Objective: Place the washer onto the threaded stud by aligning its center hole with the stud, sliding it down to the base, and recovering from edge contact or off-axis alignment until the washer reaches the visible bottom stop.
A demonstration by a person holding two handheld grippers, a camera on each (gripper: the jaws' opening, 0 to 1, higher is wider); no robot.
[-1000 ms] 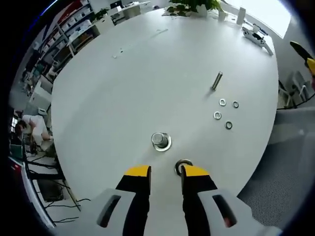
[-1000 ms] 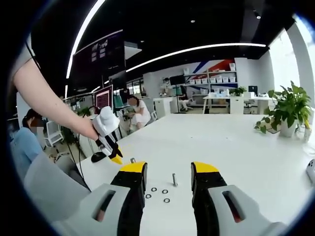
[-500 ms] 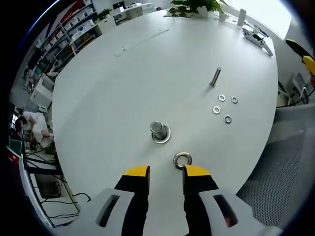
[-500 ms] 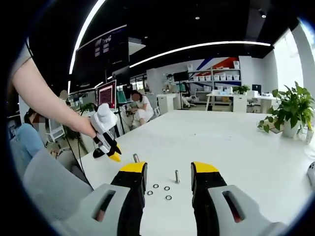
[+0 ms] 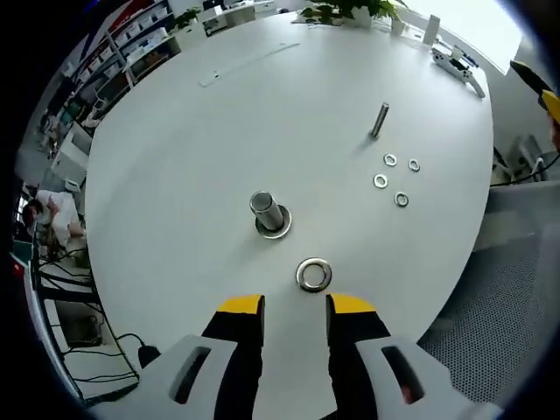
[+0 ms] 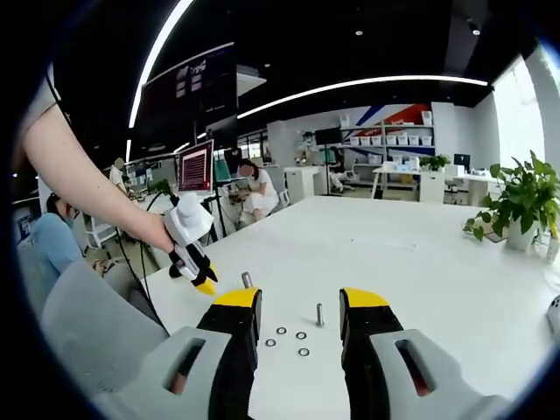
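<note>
A short steel stud [image 5: 265, 210] stands upright on the white table [image 5: 175, 157], with a metal ring around its foot. A larger washer [image 5: 313, 274] lies flat on the table, just ahead of my left gripper [image 5: 296, 306], which is open and holds nothing. In the right gripper view my right gripper [image 6: 299, 302] hangs open above the table. The same stud [image 6: 247, 280] shows beyond its left jaw, and the left gripper [image 6: 194, 262], held in a person's hand, hovers beside that stud.
A second bolt [image 5: 379, 120] stands farther off, with several small washers [image 5: 390, 179] beside it; they appear again as bolt [image 6: 320, 313] and small washers [image 6: 289, 339]. The table edge [image 5: 420, 306] curves close on the right. A potted plant [image 6: 516, 201] and people at desks are behind.
The left gripper has drawn back from the large washer, which lay at its right jaw tip and now rests free on the table. The right gripper has barely moved.
</note>
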